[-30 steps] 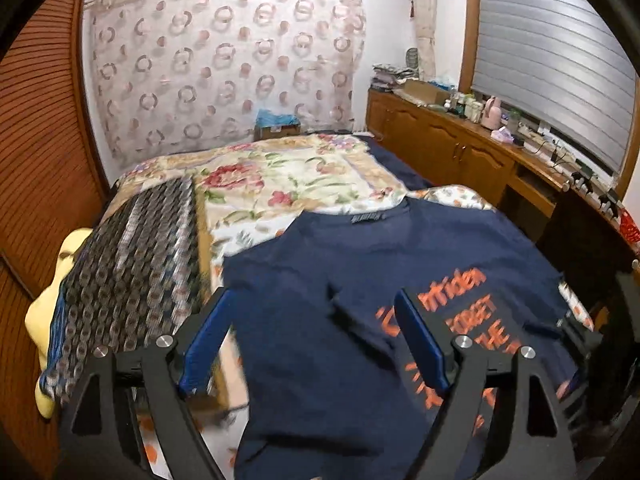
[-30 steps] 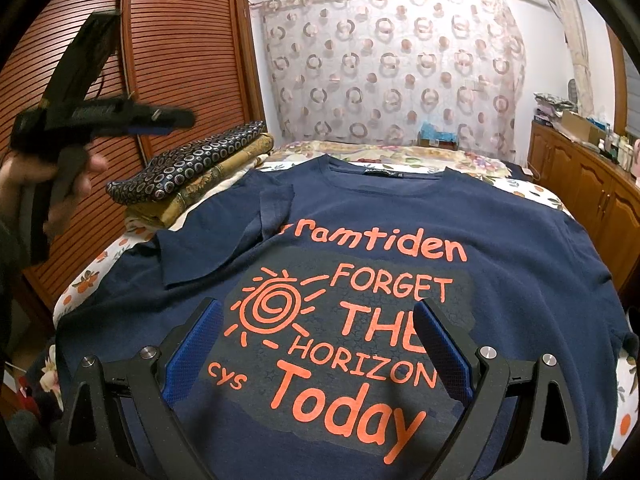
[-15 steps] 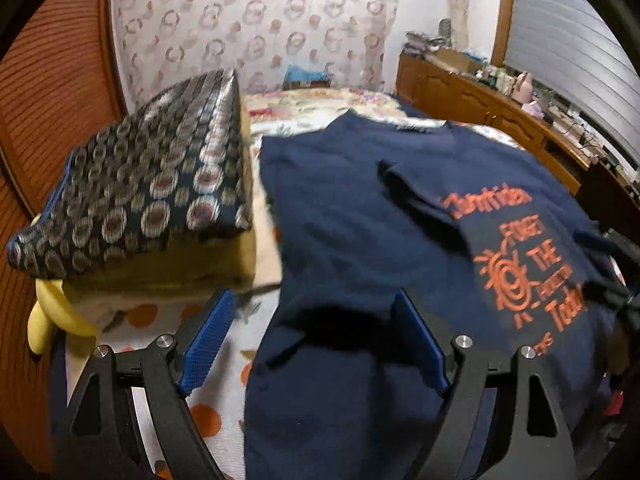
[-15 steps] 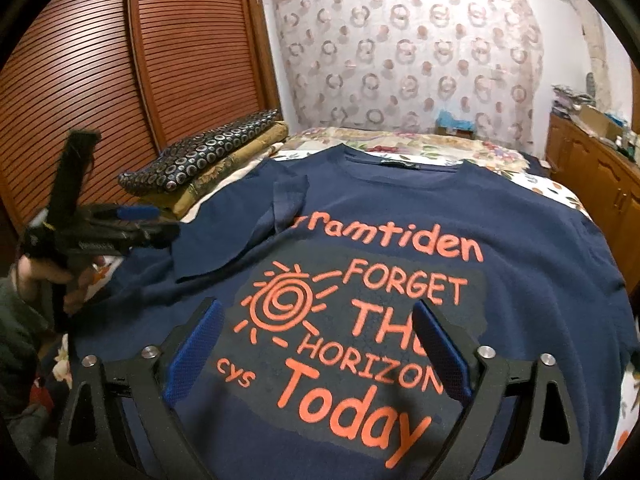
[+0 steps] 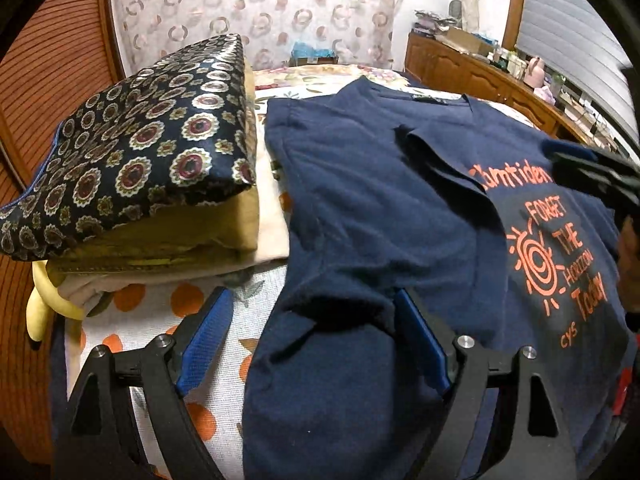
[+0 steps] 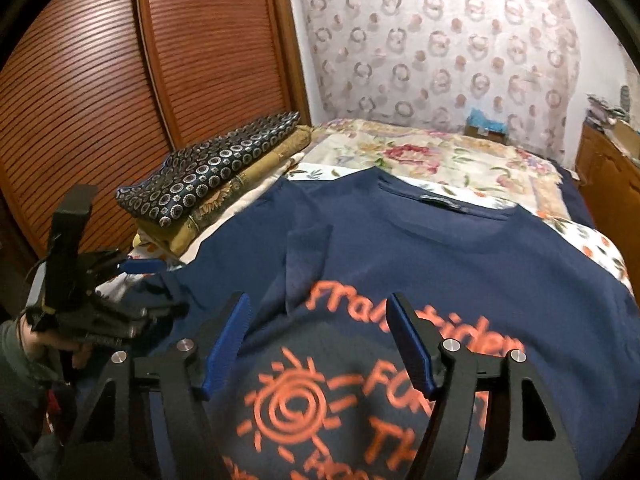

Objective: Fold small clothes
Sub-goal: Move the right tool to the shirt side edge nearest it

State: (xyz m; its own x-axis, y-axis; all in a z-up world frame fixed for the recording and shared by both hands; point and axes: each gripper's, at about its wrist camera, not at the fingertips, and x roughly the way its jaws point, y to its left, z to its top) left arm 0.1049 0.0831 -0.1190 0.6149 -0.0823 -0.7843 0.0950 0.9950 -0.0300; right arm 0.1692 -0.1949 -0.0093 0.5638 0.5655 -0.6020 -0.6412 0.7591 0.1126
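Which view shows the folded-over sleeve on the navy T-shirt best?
The left wrist view: the sleeve lies whole and sharp across the navy T-shirt. The right wrist view shows it too, partly blurred, just beyond its gripper.

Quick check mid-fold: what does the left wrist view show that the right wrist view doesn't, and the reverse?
Left wrist only: the shirt's near side edge between the open left gripper, the whole sun print with "Today", and the window shutter.
Right wrist only: the louvred wardrobe doors and the hand holding the left gripper.
Both: the navy T-shirt, its sleeve folded inward, the stacked folded cloths, and the floral bedspread.
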